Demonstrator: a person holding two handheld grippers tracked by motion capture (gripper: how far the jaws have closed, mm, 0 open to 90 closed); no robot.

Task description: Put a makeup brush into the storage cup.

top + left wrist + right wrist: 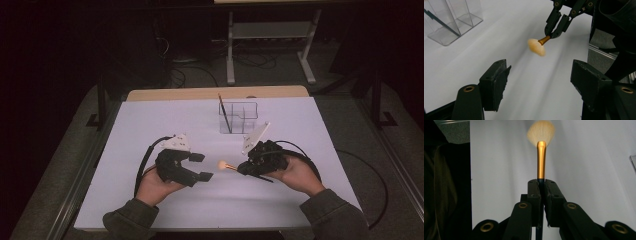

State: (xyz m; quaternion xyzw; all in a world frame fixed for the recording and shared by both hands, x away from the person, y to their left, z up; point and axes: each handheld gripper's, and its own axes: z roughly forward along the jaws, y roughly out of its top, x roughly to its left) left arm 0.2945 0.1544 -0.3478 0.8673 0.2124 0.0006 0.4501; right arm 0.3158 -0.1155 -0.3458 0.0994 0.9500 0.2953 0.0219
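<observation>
High view: the left gripper (200, 166) sits low on the white table (150, 130), held in the person's left hand (155, 187), its jaws spread wide with nothing between them. The right gripper (242, 169) faces it from the other side, gripped by the right hand (295, 175), and is clenched on a makeup brush (226, 165). The brush's pale bristle head pointing out of the right gripper toward the left one, in the gap between the two, close to the left jaws but apart from them. Beyond both grippers stands a clear divided organizer (239, 118) with a thin dark stick (224, 114) leaning in it.

Left gripper view: the left gripper (541, 80) stands released, both black pads well apart over bare table. Ahead of it and slightly to its right, the right gripper (552, 33) pinches the brush (537, 46) at the gold ferrule, bristles hanging toward the left gripper and clear of the surface as far as can be told. The organizer (451, 22) lies ahead to the far left.

Right gripper view: the right gripper (542, 187) is closed tight on the brush (541, 157), jaws meeting on the dark handle just behind the gold ferrule. The ferrule and fan of bristles run straight out ahead of the jaws, blurred at the tip. A dark sleeve (439, 190) fills the left edge
</observation>
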